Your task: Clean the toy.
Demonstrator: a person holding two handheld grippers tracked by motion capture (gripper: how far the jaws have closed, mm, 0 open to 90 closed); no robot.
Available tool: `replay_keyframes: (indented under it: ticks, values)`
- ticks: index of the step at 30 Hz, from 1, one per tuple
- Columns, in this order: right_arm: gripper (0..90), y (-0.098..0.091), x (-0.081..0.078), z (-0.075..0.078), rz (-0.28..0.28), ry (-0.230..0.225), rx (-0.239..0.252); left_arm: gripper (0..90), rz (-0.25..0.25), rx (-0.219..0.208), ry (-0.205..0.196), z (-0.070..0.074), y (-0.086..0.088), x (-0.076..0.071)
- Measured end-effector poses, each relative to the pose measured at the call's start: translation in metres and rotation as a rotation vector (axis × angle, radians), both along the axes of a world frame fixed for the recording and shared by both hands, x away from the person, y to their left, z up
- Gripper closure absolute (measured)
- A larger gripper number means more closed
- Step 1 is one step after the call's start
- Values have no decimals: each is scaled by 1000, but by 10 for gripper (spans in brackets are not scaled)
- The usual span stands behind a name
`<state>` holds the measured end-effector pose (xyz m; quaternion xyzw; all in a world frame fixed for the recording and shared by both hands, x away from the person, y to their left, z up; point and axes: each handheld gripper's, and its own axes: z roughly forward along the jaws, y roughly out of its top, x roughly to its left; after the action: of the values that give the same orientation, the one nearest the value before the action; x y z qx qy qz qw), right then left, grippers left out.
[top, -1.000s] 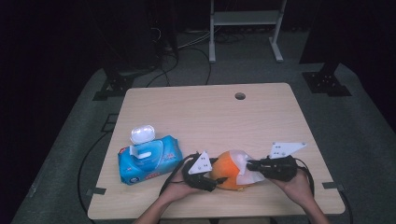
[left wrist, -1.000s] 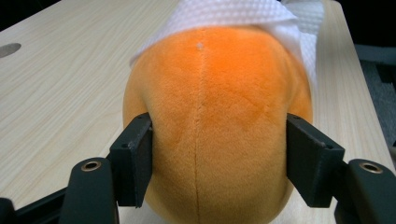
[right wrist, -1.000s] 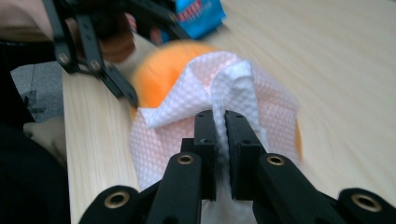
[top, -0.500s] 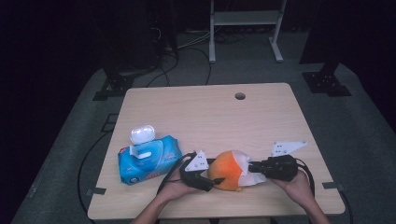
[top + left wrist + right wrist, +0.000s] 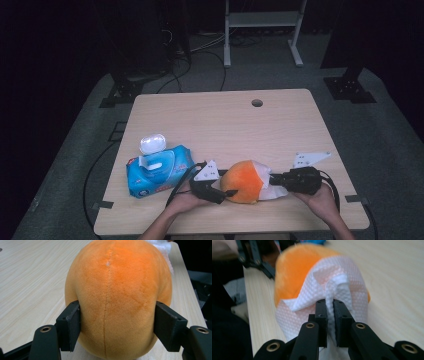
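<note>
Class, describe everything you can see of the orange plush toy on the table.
The orange plush toy is a rounded, egg-like ball of short fuzzy fabric with a stitched seam down its middle. It lies on the light wooden table near the front edge. The left tongs clamp its sides, and a white embossed wipe, pinched by the right tongs, drapes over its other end.

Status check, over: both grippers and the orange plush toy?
Left gripper clamps orange plush toy. Right gripper pinches white wipe draped over it. Nothing in the way.

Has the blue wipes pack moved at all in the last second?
No. In the high view the blue wipes pack sits at the same spot near the table's left edge, with the white case at its far end as before.
</note>
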<state>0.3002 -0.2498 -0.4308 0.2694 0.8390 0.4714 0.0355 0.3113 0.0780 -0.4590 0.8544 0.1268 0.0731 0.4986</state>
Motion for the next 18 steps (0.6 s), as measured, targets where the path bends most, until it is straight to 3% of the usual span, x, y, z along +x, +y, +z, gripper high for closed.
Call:
replay_keyframes:
  ticks: [3,5,8,11,13,16,18]
  values:
    - [820,5,-1,12,4,-48,63,294,0,-5,-4,-1,0,0]
    - [820,12,-1,14,18,-59,73,293,0,-5,-5,-1,0,0]
    - [825,17,1,4,26,-31,0,285,-6,-6,-7,-1,0,1]
    - [826,9,0,3,6,-21,-44,282,-4,-12,-1,0,0,2]
    - [826,4,0,6,1,-25,0,285,-9,-11,-9,0,0,1]
    - [825,9,1,17,5,-70,77,291,-12,-11,-22,-1,-3,0]
    - [824,16,3,19,6,-82,74,292,-7,-10,-15,0,-3,1]
